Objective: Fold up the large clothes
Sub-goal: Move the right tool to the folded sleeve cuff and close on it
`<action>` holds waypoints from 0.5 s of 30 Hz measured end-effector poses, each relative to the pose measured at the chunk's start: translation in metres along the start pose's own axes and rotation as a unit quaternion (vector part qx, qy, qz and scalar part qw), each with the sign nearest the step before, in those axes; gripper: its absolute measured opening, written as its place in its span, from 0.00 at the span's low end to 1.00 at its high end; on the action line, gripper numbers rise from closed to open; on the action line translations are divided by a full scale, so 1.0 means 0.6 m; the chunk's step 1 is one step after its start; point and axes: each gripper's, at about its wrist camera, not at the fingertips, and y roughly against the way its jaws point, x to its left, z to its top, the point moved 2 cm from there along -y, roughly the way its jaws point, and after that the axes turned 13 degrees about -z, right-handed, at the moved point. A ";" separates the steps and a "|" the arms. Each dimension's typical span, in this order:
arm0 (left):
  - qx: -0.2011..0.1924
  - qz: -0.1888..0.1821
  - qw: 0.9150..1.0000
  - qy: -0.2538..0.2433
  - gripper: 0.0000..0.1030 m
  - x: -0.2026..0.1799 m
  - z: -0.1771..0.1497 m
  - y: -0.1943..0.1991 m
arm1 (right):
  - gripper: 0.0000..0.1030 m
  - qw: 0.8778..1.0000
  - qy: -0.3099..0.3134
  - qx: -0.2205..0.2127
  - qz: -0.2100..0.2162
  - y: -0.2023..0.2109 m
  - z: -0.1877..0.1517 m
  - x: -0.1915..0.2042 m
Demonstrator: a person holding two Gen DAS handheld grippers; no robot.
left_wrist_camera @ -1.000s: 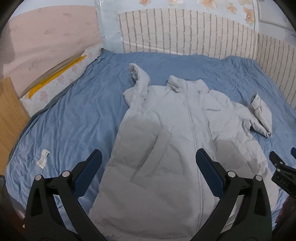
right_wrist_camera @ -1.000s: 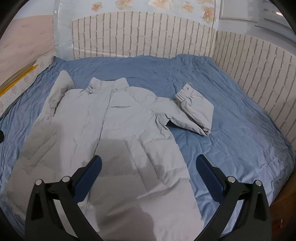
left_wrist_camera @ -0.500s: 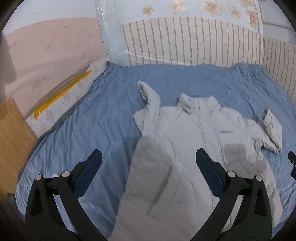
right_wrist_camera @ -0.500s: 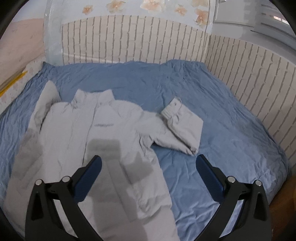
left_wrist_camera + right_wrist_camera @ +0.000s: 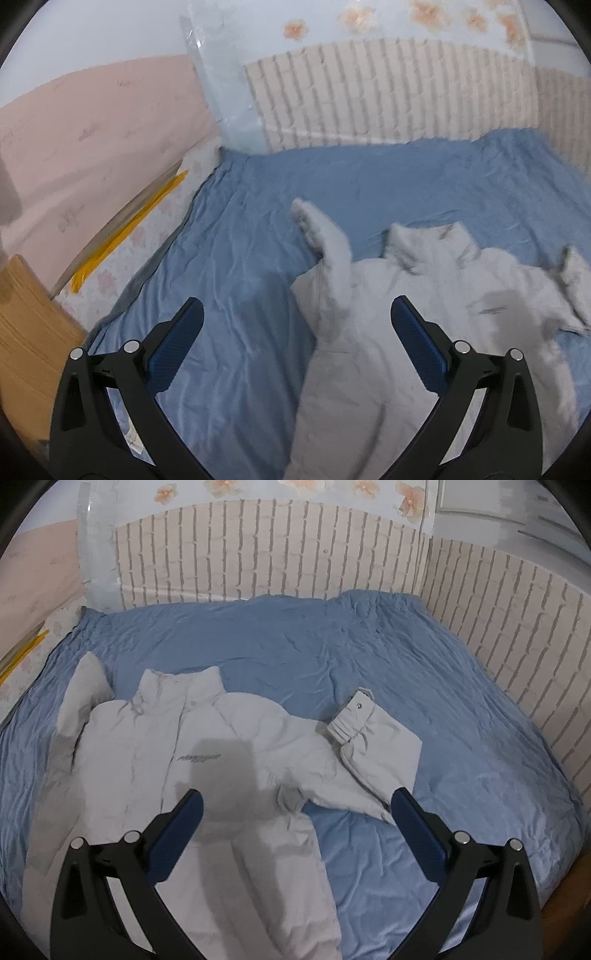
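A large light-grey padded jacket (image 5: pixel 155 768) lies front up and spread on a blue bedsheet (image 5: pixel 303 642), collar toward the brick wall. Its one sleeve (image 5: pixel 325 243) points up past the collar on the left. Its other sleeve (image 5: pixel 373 749) is bent back on itself at the right, cuff with a snap on top. The jacket also shows in the left wrist view (image 5: pixel 413 332). My left gripper (image 5: pixel 295 325) is open and empty, above the jacket's left edge. My right gripper (image 5: pixel 295 808) is open and empty, above the jacket's right side near the bent sleeve.
A brick-pattern wall panel (image 5: pixel 295 554) runs behind and to the right of the bed. On the left are a pink panel (image 5: pixel 81 118), yellow strips (image 5: pixel 125 236), a floral mattress edge and a wooden board (image 5: pixel 26 332). A small white tag (image 5: pixel 133 439) lies on the sheet.
Both grippers have pulled back and tilted up, so the jacket sits lower and farther in both views. The left view has swung left, off the jacket's middle. Both stay open.
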 end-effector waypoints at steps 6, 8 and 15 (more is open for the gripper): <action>0.071 -0.008 0.997 0.001 0.97 -0.012 -0.038 -0.171 | 0.98 0.997 0.014 0.070 0.007 -0.123 -0.010 0.030; 0.083 0.000 0.997 -0.003 0.97 -0.018 -0.048 -0.225 | 0.98 0.996 0.021 0.089 0.009 -0.161 -0.022 0.039; 0.147 0.029 0.987 0.050 0.88 0.023 -0.079 -0.384 | 0.98 0.991 0.019 0.134 0.010 -0.255 -0.058 0.038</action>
